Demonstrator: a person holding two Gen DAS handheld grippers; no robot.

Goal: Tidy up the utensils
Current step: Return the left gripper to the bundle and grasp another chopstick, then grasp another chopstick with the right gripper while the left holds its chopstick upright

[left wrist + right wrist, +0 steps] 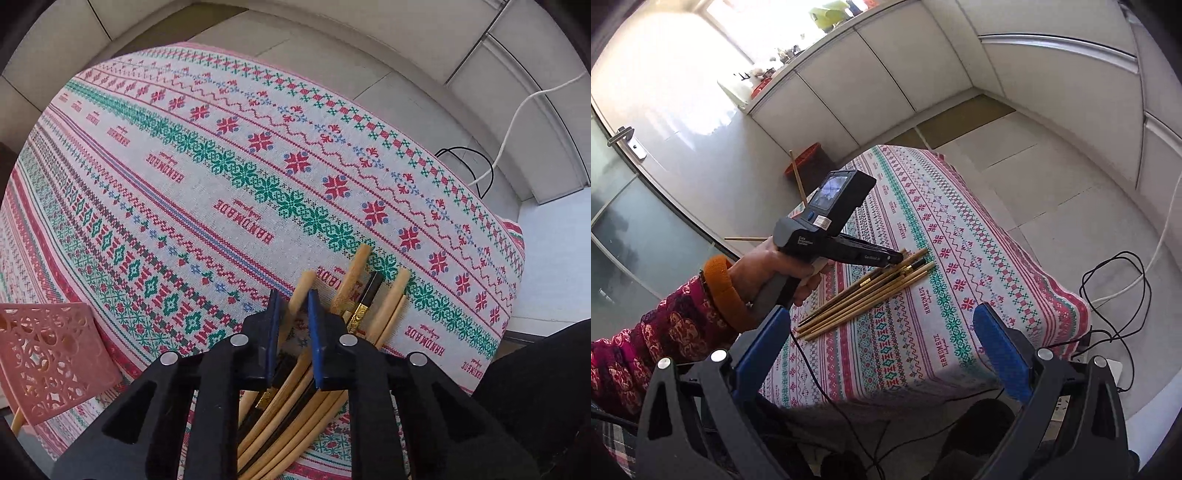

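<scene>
Several chopsticks [373, 295], pale bamboo ones and black ones with gold bands, lie bundled on the patterned tablecloth [221, 184]. My left gripper [294, 295] is low over the bundle with one bamboo chopstick [301, 291] between its narrowly parted blue pads; a gap shows beside the stick. In the right wrist view the left gripper [899, 258] reaches the far end of the bundle [864, 291]. My right gripper [882, 332] is wide open and empty, held back above the table's near edge.
A pink perforated holder [48, 354] stands at the table's left edge; it shows orange-red behind the table in the right wrist view [809, 158] with a stick leaning out. Black and white cables [1115, 295] lie on the tiled floor at right. White cabinets line the walls.
</scene>
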